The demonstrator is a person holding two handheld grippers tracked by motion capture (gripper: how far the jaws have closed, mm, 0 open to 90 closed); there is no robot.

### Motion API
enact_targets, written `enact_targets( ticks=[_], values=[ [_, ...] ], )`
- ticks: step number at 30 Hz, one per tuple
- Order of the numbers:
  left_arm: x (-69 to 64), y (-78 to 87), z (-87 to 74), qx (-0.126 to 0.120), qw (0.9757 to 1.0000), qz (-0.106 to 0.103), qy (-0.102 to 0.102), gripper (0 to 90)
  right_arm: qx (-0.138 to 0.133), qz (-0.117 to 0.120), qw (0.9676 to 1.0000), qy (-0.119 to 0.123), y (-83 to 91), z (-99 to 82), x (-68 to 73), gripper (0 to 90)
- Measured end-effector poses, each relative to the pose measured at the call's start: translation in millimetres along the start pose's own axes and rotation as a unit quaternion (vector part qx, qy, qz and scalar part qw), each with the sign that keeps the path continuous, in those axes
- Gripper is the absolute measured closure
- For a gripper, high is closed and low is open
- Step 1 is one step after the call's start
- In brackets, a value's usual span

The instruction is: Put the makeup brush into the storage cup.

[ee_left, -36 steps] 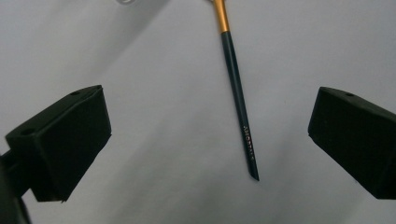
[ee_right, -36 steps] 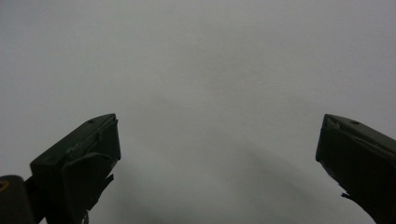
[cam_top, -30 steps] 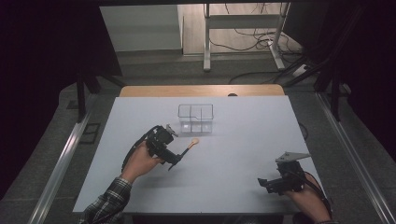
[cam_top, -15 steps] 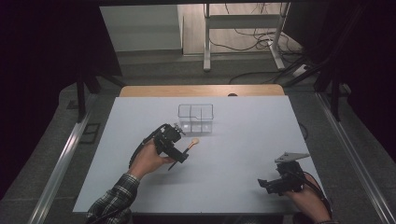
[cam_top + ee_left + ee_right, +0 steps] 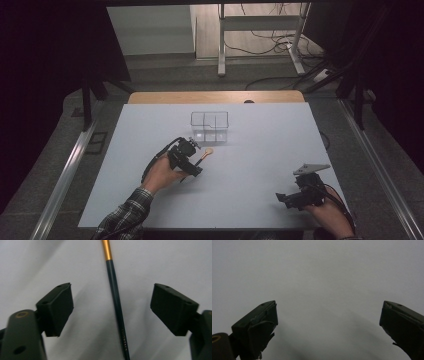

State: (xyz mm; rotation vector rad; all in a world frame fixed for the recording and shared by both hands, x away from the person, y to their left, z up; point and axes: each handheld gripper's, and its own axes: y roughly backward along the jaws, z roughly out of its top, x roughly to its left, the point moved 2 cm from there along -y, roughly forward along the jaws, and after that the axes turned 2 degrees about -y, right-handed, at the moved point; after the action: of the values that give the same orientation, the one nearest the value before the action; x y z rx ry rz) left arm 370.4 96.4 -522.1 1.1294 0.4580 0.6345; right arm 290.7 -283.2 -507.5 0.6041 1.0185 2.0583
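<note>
One brush (image 5: 115,297) is lying on the tabletop (image 5: 260,165) left of centre, its handle being straddled crosswise by the left gripper (image 5: 111,307), whose fingers (image 5: 58,308) are just closing, not yet touching. The right gripper (image 5: 328,322), well apart at the near right, is being held open and empty.

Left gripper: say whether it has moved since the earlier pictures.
Yes. The left gripper has shifted right, toward the clear box, and now straddles the brush; its jaws have just been closing, not yet touching it.
</note>
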Motion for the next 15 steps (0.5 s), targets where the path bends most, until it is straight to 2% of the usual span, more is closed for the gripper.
enact_targets(
  ticks=[2,6,7,8,11,15],
  values=[
    [0.3,-1.8,-0.5,0.002,1.0,-0.001,-0.001,22.2,0.001,0.001,1.0,0.002,0.0,0.0,-0.2,2.1],
    [1.5,-4.9,-1.7,0.005,1.0,-0.007,0.004,31.6,0.002,0.001,1.0,0.003,-0.4,-0.2,-0.1,2.3],
    [2.1,-5.8,-2.0,0.006,0.9999,-0.008,0.004,31.6,0.003,0.001,1.0,0.004,-0.5,-0.2,0.0,2.4],
    [2.4,-6.7,-2.3,0.008,0.9999,-0.01,0.006,36.3,0.004,0.002,1.0,0.004,-0.6,-0.3,0.1,2.4],
    [2.9,-8.1,-3.2,0.011,0.9999,-0.01,0.007,39.6,0.006,0.002,1.0,0.004,-0.7,-0.5,0.3,2.4],
    [2.5,-6.4,-3.7,0.009,0.9998,-0.014,0.006,52.3,0.007,0.003,1.0,0.004,-1.0,-0.6,0.4,2.5]
  ],
)
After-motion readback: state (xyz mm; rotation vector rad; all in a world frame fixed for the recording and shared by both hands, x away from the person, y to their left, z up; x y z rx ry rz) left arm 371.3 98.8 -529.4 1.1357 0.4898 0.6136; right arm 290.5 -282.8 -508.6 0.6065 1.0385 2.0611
